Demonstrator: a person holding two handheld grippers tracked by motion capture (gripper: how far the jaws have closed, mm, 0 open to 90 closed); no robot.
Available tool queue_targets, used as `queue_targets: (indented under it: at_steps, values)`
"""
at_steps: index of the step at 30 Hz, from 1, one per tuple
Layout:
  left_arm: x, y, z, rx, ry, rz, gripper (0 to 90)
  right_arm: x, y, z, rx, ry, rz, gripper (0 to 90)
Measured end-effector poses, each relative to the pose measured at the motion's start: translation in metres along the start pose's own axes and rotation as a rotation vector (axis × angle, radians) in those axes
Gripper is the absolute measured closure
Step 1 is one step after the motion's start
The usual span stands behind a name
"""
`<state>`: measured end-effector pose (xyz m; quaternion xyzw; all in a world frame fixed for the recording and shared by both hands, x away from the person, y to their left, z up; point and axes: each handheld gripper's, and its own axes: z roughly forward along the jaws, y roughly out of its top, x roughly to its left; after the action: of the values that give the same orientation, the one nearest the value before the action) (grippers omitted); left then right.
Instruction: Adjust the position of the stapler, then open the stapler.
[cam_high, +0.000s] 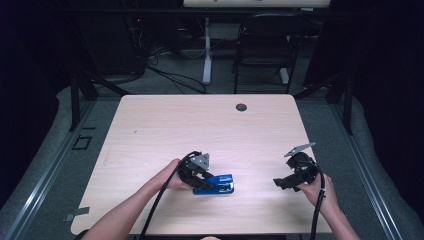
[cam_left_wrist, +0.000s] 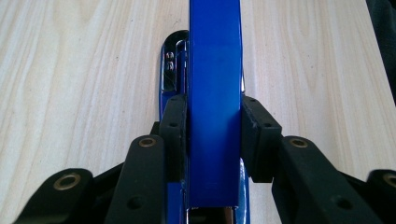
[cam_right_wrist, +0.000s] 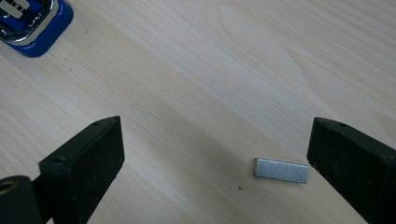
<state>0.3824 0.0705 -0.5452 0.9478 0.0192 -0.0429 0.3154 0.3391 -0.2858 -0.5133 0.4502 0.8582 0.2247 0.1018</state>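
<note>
Your left gripper (cam_left_wrist: 212, 140) clamps a blue stapler (cam_left_wrist: 215, 93) on the table (cam_high: 165, 125); your right gripper (cam_right_wrist: 215, 158) is open over a strip of staples (cam_right_wrist: 281, 170).

Keep the left hold steady on the stapler's upper arm. Likely next: lower the right jaws squarely around the strip, which lies flat on the wood just inside the right-hand jaw. Shift sideways to centre it first. The stapler sits well apart, left of the right gripper.
</note>
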Motion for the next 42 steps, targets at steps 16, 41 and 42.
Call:
queue_targets:
  at_steps: [16,41,42]
  values:
    - [0.003,0.003,0.003,-0.011,-0.007,-0.040,46.0,0.001,0.000,0.002,-0.004,0.018,0.002,3.7]
    - [-0.007,0.025,0.010,-0.031,0.121,-0.187,24.3,0.003,0.001,0.002,-0.012,0.020,0.010,4.4]
    - [-0.008,0.026,0.011,-0.028,0.123,-0.189,24.8,0.003,0.001,0.002,-0.011,0.023,0.012,4.5]
